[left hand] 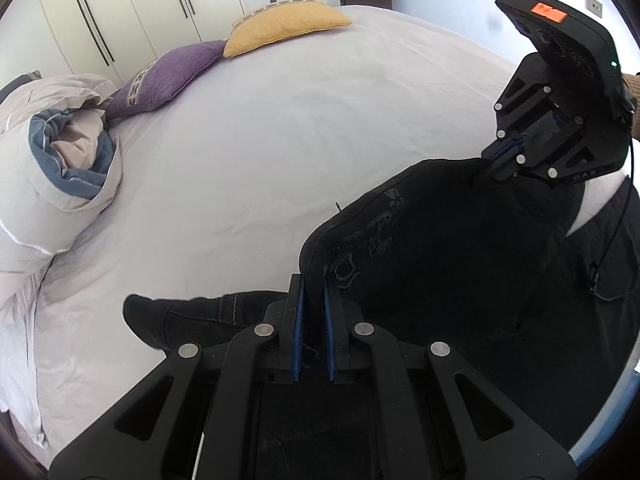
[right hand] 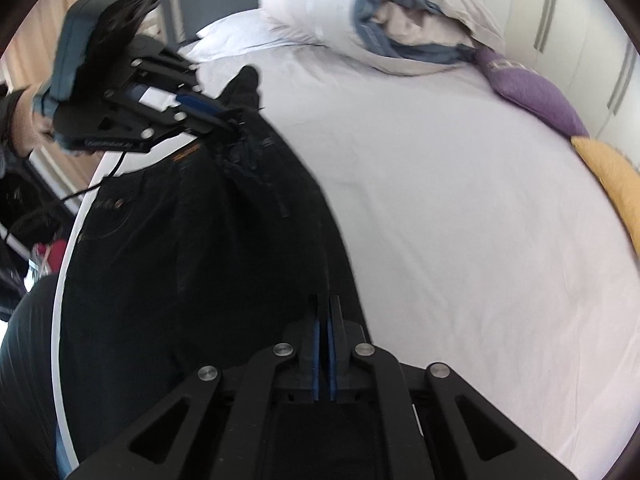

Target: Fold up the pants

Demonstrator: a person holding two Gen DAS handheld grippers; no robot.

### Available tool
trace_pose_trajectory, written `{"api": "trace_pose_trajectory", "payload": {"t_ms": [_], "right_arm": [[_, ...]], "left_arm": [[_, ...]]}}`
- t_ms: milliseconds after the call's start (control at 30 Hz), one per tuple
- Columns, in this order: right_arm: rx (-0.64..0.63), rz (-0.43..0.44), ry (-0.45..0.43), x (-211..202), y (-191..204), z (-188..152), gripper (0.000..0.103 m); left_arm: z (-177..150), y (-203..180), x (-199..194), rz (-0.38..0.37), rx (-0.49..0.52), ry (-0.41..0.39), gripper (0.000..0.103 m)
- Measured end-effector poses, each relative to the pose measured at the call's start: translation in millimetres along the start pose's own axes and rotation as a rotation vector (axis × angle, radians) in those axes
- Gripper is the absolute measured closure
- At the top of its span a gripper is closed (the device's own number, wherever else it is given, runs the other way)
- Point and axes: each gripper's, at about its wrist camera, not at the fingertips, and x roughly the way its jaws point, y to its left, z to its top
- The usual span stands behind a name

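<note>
Black pants (left hand: 440, 256) hang stretched between my two grippers above the near edge of the bed. My left gripper (left hand: 314, 292) is shut on one corner of the pants' top edge. My right gripper (left hand: 490, 164) is shut on the other corner, up and to the right. A trailing part of the pants (left hand: 168, 316) lies on the sheet at lower left. In the right wrist view my right gripper (right hand: 325, 308) pinches the pants (right hand: 192, 264), and my left gripper (right hand: 228, 122) grips the bunched fabric at upper left.
The bed has a pale lilac sheet (left hand: 260, 140). A rolled duvet (left hand: 60, 160) lies at its left, with a purple cushion (left hand: 168, 76) and a yellow cushion (left hand: 284, 24) along the far side. White wardrobe doors (left hand: 120, 8) stand behind.
</note>
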Motion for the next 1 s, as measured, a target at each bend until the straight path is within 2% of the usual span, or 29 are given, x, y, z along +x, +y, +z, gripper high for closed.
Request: {"api": "trace_pose_trajectory", "payload": {"t_ms": [167,267,433,767,900,1000], "right_arm": [[-0.151,-0.015,0.053,-2,63,-13,0.1],[-0.254,-0.018,0.104,2,98,-24,0.1],[-0.379,-0.042,0.156,2,144,-39,0.1],[-0.692,-0.156,0.216,11,254,-80,0.1],[-0.785,-0.195,0.238,18,281,-98,0.1],[-0.79,-0.201,0.234,16,290,-104,0.1]], "left_arm": [[-34,-10,-16,0.009,0.002,0.014,0.095],[-59,-30,-21,0.029,0.052,0.041,0.096],[-103,-56,-38,0.016,0.076,0.052,0.096],[-190,-113,-63,0.056,0.167,0.075,0.096],[-217,-136,-69,0.085,0.204,0.076,0.096],[-231,-143,-71,0.091,0.199,0.072,0.096]]}}
